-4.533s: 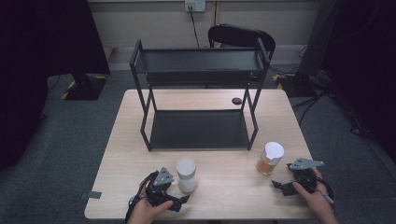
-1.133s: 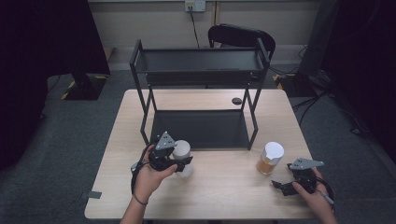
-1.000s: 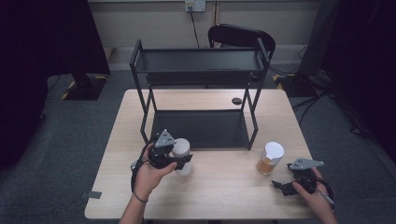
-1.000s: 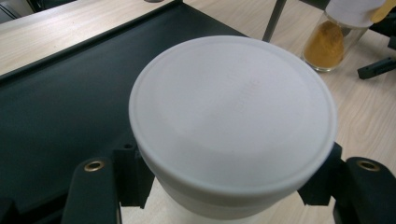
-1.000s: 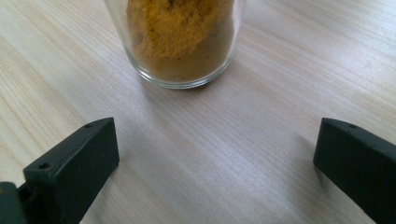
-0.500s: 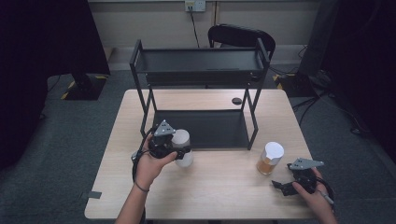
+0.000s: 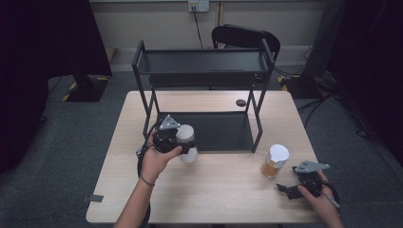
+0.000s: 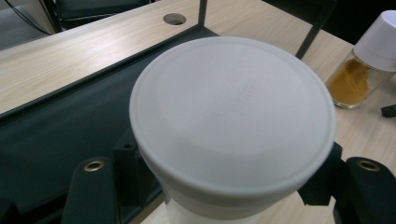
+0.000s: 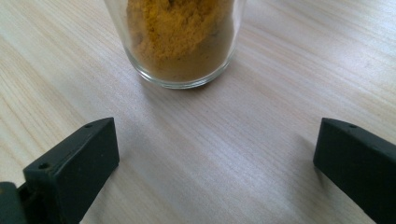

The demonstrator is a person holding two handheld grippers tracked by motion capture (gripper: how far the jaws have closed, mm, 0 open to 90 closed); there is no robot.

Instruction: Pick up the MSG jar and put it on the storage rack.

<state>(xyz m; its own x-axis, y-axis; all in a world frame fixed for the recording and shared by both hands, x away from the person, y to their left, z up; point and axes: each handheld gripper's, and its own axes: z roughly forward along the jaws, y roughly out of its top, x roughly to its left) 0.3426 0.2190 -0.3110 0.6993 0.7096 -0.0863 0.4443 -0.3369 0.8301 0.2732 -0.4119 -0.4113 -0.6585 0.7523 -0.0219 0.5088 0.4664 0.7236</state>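
White-capped jar (image 7: 186,142) pinched in left gripper (image 7: 177,140), carried forward off the table's near edge, now at the black rack (image 7: 204,76) front, likely bound for its lower shelf. Right gripper (image 7: 291,189) spread, idle beside spice jar (image 7: 275,161).

The table (image 9: 280,93) under the right gripper (image 9: 215,172) is pale, matt wood grain. Ahead, a clear glossy glass jar (image 9: 180,42). Between the left gripper's (image 8: 219,186) jaws, a matt white, perhaps plastic, lid (image 8: 233,112).
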